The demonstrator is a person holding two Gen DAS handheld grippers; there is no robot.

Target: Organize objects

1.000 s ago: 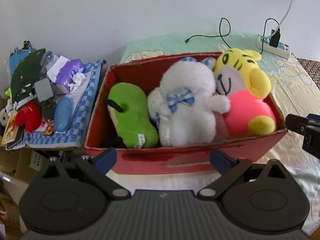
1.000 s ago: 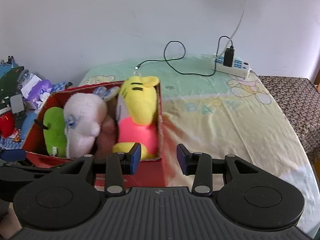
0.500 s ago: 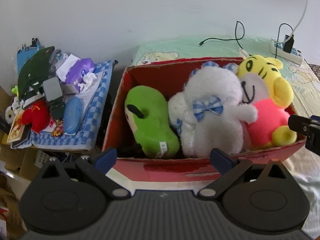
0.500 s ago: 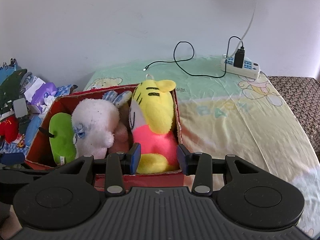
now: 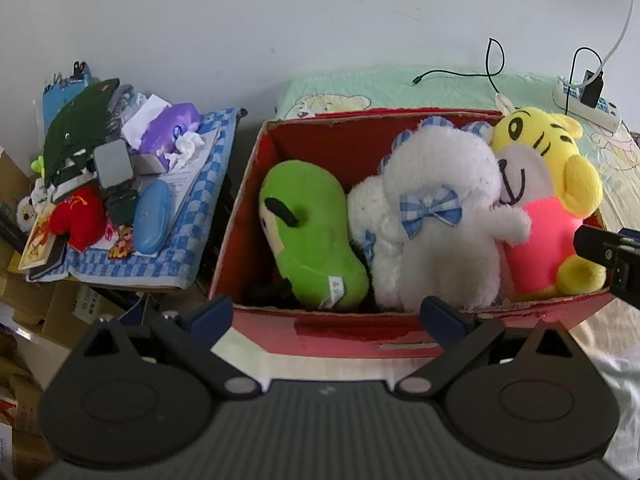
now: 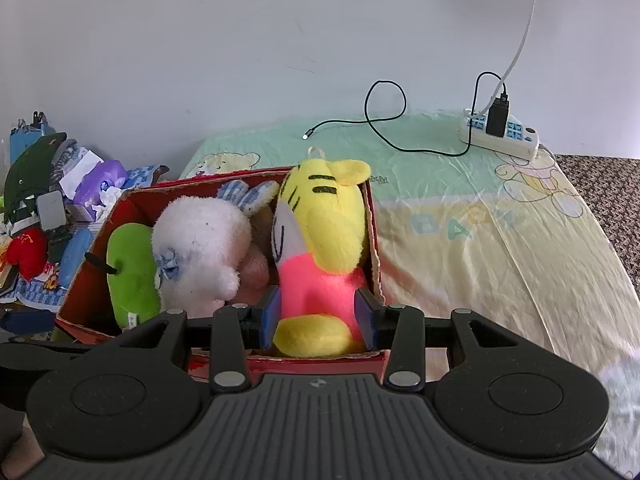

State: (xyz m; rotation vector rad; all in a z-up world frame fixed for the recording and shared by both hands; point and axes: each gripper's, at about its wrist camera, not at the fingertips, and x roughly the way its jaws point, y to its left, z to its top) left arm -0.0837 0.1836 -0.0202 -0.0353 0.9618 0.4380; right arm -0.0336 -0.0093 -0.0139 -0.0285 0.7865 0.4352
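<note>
A red cardboard box point(image 5: 320, 340) point(image 6: 86, 292) on the bed holds a green plush point(image 5: 312, 236) point(image 6: 130, 276), a white plush with a blue bow point(image 5: 436, 216) point(image 6: 200, 244) and a yellow tiger plush in pink point(image 5: 540, 200) point(image 6: 320, 240). My right gripper point(image 6: 318, 320) reaches over the box's near wall. It is open, with the fingers point(image 6: 270, 316) on either side of the tiger's lower body and no squeeze showing. It also shows at the right edge point(image 5: 608, 252) in the left wrist view. My left gripper point(image 5: 326, 312) is wide open in front of the box's near wall, holding nothing.
Left of the box, a side table with a blue checked cloth point(image 5: 192, 232) carries clutter: a tissue pack, a blue case, a red plush. A power strip point(image 6: 500, 136) and a black cable point(image 6: 384, 120) lie at the far end of the bed sheet point(image 6: 480, 240) by the wall.
My right gripper has come in over the box's near-right corner, so its fingers now flank the tiger plush. In the left wrist view the box has slid right a little. Neither gripper's opening changed.
</note>
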